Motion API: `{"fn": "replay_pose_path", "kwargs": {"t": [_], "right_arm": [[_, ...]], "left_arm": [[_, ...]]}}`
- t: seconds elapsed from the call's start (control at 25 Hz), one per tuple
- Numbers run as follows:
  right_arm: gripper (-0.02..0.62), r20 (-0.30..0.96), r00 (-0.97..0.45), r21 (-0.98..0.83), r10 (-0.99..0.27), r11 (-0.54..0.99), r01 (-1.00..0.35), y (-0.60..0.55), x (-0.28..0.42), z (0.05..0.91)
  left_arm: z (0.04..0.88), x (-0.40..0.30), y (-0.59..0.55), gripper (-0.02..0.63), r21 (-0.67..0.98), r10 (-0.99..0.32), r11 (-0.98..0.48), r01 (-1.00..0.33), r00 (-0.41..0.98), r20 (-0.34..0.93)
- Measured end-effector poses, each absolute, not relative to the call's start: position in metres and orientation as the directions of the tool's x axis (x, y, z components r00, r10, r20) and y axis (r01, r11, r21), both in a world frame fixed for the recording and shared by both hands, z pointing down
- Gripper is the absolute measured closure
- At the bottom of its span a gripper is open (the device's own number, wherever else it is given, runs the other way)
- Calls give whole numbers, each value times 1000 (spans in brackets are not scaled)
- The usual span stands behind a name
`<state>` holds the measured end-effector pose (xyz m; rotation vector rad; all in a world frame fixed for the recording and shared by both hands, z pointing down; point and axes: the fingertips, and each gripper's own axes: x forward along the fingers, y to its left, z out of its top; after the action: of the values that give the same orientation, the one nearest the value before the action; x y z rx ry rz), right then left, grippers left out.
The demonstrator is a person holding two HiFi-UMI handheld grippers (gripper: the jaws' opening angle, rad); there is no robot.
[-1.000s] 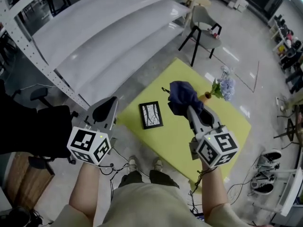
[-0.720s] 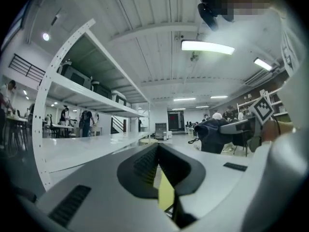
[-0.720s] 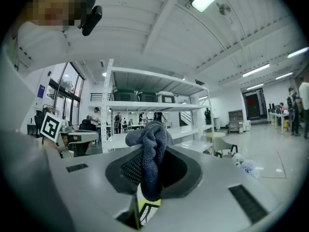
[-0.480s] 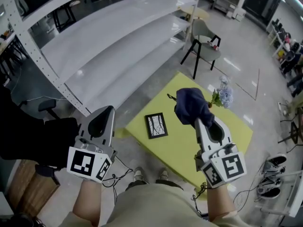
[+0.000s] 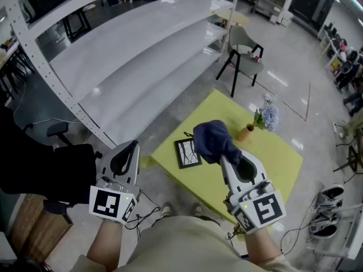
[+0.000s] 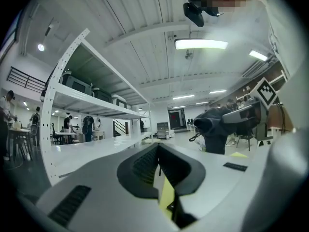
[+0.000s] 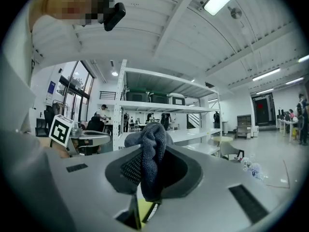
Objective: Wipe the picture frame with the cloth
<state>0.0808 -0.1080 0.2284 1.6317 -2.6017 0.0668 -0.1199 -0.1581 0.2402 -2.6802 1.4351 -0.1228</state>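
Head view: the right gripper (image 5: 220, 154) holds a bunched dark blue cloth (image 5: 210, 139) above the yellow-green counter (image 5: 266, 163). The picture frame (image 5: 186, 153) lies flat on the counter just left of that gripper's tips. The left gripper (image 5: 126, 152) hangs off the counter's edge, further left.

Left gripper view: its jaws are pressed together, with nothing between them.

Right gripper view: the jaws pinch the cloth, whose folds rise above them.

Left tool (image 5: 129, 149) closed, right tool (image 5: 223, 158) clamped
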Motion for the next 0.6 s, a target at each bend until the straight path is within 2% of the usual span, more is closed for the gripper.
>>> {"fn": "replay_pose_path", "kwargs": {"t": [0.6], "right_arm": [[531,126,-426,52,-896,435,-899,-123,75,244]], "left_arm": [[264,-127,-159,600,-145,-827,-563,-814,554,98]]}}
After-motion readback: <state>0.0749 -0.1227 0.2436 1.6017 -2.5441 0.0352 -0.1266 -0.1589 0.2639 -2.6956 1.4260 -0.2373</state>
